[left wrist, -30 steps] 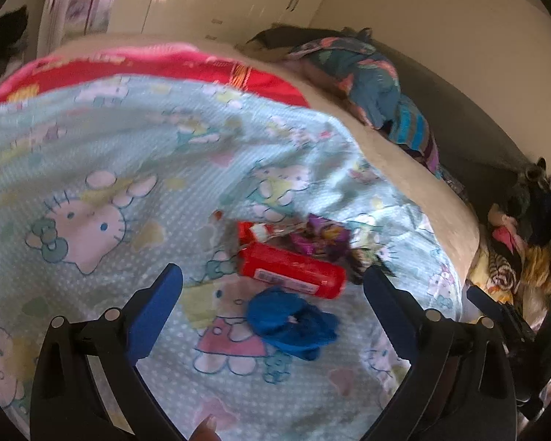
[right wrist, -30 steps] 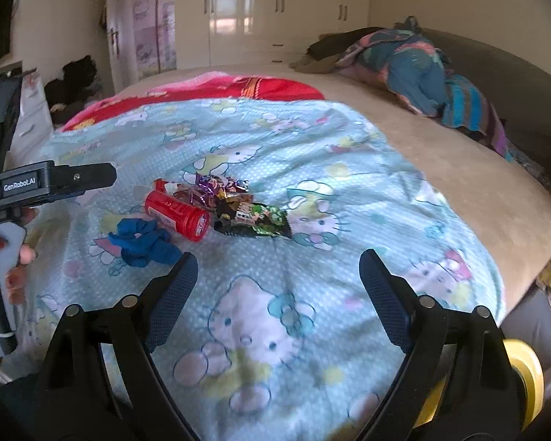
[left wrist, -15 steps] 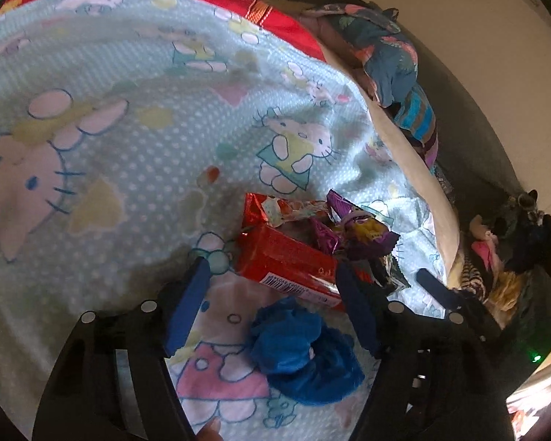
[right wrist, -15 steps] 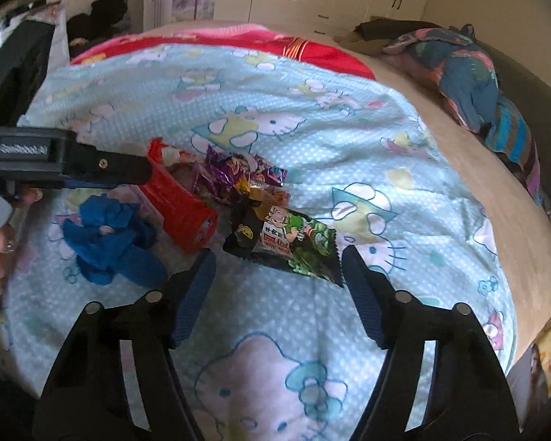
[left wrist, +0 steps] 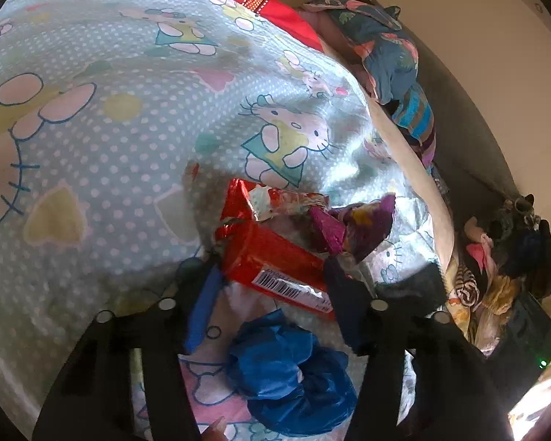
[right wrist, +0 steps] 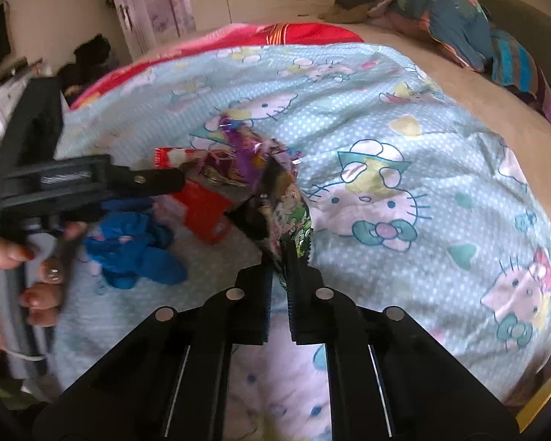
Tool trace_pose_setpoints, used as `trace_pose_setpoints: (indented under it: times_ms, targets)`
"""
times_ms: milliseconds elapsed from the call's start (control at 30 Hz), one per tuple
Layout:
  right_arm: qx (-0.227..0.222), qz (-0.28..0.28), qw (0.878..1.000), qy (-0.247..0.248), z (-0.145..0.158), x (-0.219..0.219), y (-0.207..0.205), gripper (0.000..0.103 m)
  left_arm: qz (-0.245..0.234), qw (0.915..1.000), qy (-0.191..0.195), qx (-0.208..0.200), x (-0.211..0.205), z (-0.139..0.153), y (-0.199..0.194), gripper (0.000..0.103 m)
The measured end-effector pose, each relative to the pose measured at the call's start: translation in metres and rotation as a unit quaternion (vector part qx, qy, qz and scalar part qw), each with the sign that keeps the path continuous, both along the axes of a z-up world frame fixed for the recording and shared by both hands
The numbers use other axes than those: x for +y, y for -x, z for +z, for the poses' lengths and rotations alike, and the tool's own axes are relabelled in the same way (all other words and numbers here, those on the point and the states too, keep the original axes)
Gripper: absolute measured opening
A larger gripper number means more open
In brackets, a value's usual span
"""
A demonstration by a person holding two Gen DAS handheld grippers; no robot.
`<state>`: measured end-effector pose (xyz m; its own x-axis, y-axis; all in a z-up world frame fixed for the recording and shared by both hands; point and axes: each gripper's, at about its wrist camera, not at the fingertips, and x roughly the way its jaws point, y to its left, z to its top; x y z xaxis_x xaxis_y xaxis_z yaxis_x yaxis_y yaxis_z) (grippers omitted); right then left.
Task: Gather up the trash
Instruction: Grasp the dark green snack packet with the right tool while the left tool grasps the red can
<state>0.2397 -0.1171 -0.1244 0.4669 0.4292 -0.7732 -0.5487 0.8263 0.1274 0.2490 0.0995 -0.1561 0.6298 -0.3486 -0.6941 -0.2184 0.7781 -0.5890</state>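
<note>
Right gripper [right wrist: 280,257] clenched on green snack packet [right wrist: 294,217]. Left gripper [left wrist: 272,279] jaws, just closing, pinch red tube [left wrist: 275,261] on bedspread [left wrist: 128,110].

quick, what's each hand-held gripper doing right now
Left hand-held gripper: jaws have just been closing around the red tube, pads at its sides.
Right hand-held gripper: just closed, shut on the green snack wrapper.

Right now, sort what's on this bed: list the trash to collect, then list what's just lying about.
Trash to collect:
- red tube package, between the left gripper's closing jaws
- green snack wrapper, pinched in the right gripper
- purple foil wrappers
- red foil wrapper
- crumpled blue bag, probably trash

Lying about:
- cartoon-cat blanket
- red blanket
- patterned bedding heap
</note>
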Motion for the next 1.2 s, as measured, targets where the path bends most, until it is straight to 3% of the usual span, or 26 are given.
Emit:
trace_pose_setpoints:
  times_ms: [100,133,167,433,533,800,1067,1200]
  targets:
    - [0.001,-0.004,1.000,-0.017,0.008,-0.006,0.012,0.003,0.008,0.9999,0.012,-0.005,0.005,0.001,0.006,0.035]
    - [0.002,-0.004,1.000,-0.021,0.010,-0.007,0.015,0.003,0.007,0.9997,0.025,-0.006,0.007,0.000,0.008,0.010]
    - [0.001,-0.004,1.000,-0.025,0.012,-0.008,0.019,0.003,0.004,0.9994,0.034,-0.003,0.007,-0.001,0.009,0.001]
    - [-0.007,-0.021,0.999,-0.039,0.018,-0.024,0.043,0.002,0.005,0.9988,0.047,-0.014,0.005,0.000,0.020,0.004]
    - [-0.011,-0.034,0.998,-0.053,0.025,-0.035,0.052,0.002,0.020,0.9954,0.093,-0.010,0.013,-0.004,0.020,0.042]
    - [-0.044,-0.068,0.992,-0.097,0.061,-0.072,0.075,0.002,0.035,0.9936,0.104,0.028,0.002,-0.010,-0.002,0.044]
    - [-0.067,-0.100,0.988,-0.097,0.080,-0.113,0.094,0.002,0.083,0.9889,0.112,0.052,-0.003,-0.017,-0.024,0.045]
    - [-0.080,-0.122,0.986,-0.085,0.081,-0.130,0.098,0.002,0.083,0.9908,0.098,0.042,-0.007,-0.012,-0.021,0.039]
